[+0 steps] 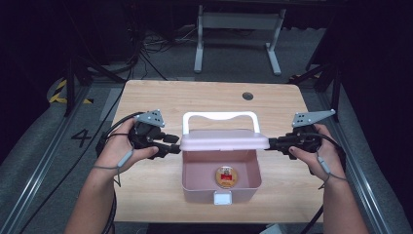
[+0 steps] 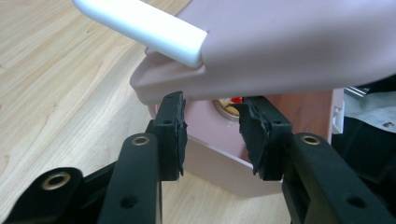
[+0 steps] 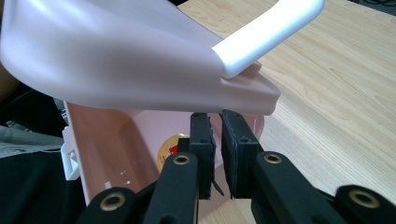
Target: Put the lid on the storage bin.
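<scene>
A pink box (image 1: 195,187) stands on the wooden table with its pink lid (image 1: 224,141) raised partway and the white handle (image 1: 219,116) on top. A round gold and red tin (image 1: 227,176) lies on the box floor. My left gripper (image 1: 176,144) is at the lid's left end; in the left gripper view it (image 2: 212,105) is open, its tips just under the lid (image 2: 289,46) edge. My right gripper (image 1: 269,144) is at the lid's right end; in the right gripper view it (image 3: 216,116) has its jaws almost together, tips against the underside of the lid (image 3: 116,60).
The box has a white latch (image 1: 222,198) on its near wall. The table (image 1: 146,195) has a round cable hole (image 1: 247,96) at the far right. Beyond it stand a white desk frame (image 1: 238,29) and cables on the floor.
</scene>
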`<state>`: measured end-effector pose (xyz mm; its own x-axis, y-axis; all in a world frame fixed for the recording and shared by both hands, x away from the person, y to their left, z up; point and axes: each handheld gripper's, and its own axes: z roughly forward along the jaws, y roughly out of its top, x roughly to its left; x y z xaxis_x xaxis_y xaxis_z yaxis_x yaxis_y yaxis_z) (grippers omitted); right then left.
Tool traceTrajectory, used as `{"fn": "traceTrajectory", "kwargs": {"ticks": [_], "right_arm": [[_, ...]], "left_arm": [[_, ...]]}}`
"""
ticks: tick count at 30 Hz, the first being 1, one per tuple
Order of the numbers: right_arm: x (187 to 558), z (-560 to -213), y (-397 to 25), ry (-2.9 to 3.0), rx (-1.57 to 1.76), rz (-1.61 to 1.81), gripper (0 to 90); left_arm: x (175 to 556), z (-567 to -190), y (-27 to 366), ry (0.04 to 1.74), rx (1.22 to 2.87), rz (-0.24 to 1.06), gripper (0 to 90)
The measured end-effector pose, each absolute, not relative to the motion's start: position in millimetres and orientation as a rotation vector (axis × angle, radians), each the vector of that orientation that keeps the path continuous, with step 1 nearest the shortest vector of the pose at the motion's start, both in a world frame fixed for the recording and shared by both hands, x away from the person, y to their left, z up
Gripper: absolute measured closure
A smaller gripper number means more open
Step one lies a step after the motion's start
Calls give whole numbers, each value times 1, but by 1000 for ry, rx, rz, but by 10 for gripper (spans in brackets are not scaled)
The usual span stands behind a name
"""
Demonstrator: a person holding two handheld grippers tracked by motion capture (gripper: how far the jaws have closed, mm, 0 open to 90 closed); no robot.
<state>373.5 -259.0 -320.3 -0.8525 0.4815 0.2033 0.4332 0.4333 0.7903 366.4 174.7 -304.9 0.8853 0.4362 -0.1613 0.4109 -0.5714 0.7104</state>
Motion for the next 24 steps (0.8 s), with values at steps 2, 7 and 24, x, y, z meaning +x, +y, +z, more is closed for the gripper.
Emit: {"fn": "traceTrajectory", "kwargs": {"ticks": [2, 7, 24], "right_arm": [[374, -320, -259, 2613, 836, 1417, 838], [373, -320, -259, 2616, 826, 1417, 838], [364, -315, -257, 2708, 735, 1345, 812]], "left_arm": [[367, -304, 178, 608, 2247, 43, 605], [370, -306, 185, 650, 2228, 40, 580], [405, -333, 218, 870, 2186, 148, 443]]}}
